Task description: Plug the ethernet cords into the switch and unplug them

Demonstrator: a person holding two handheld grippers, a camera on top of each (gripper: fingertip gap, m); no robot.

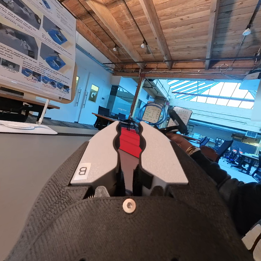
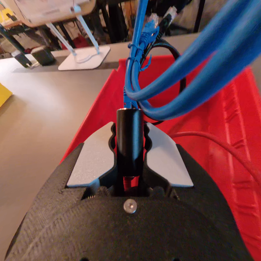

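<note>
My right gripper (image 2: 130, 124) is shut on a black switch (image 2: 130, 135), held upright above a red bin (image 2: 211, 169). A blue ethernet cord (image 2: 190, 79) is plugged into the switch's far end (image 2: 127, 101), and its loops hang close to the camera. The cord's free blue plug (image 2: 151, 28) and a black cord (image 2: 182, 73) rise beyond. My left gripper (image 1: 130, 124) is open and empty, low over the red bin (image 1: 129, 142). Past it in the left wrist view the blue cord (image 1: 142, 113) hangs in the air by the right gripper (image 1: 178, 121) and a hand (image 1: 178, 139).
A thin red cable (image 2: 211, 139) lies in the bin. An instruction board (image 1: 35, 49) stands on a white base (image 1: 28, 128) at the back left of the grey table (image 1: 42, 155). A yellow object (image 2: 4, 94) and a small black box (image 2: 42, 56) sit to the left. My right fingertips sit around 40 cm from my left ones.
</note>
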